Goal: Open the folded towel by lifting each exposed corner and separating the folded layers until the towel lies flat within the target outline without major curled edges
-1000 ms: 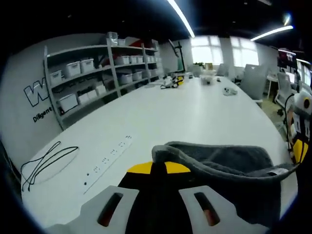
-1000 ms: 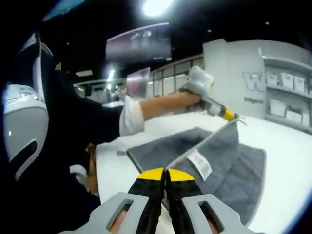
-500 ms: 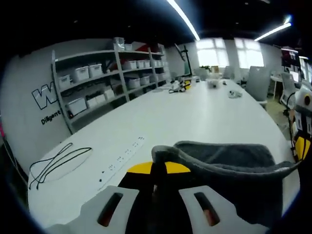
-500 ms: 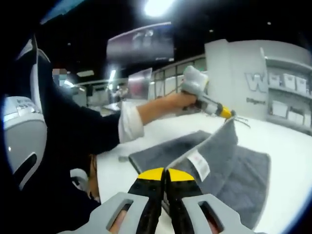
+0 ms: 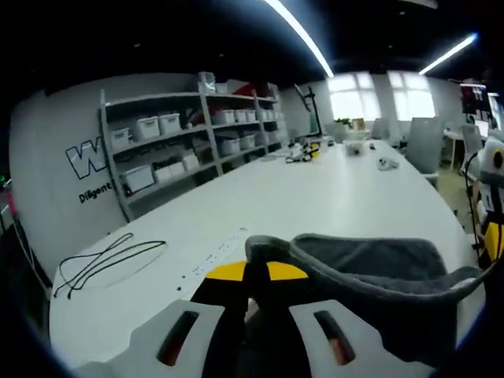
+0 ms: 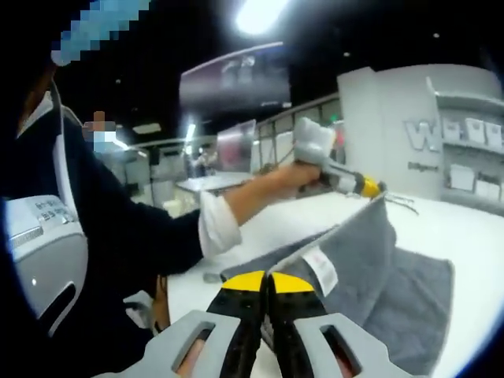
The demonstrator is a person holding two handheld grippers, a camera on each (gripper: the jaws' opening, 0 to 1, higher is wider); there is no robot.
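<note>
A grey towel [image 6: 370, 268] with a white label [image 6: 319, 268] is held up off the white table [image 5: 315, 197] by two corners. My right gripper [image 6: 266, 285] is shut on the near corner, its yellow-tipped jaws closed together. In the right gripper view my left gripper [image 6: 376, 189] is shut on the far corner, held by a person's hand [image 6: 287, 175]. In the left gripper view the towel's edge [image 5: 354, 276] runs from my left gripper [image 5: 256, 272] to the right, sagging in the air. The lower layer still lies on the table.
Black cables [image 5: 110, 260] and a power strip [image 5: 209, 256] lie on the table at the left. Shelves [image 5: 189, 134] with white bins line the wall. Small objects [image 5: 303, 150] sit at the table's far end. The person's dark sleeve [image 6: 118, 228] is close on the left.
Both grippers have risen a little with the towel corners, lifting the upper layer higher. Both jaws stay closed on the cloth.
</note>
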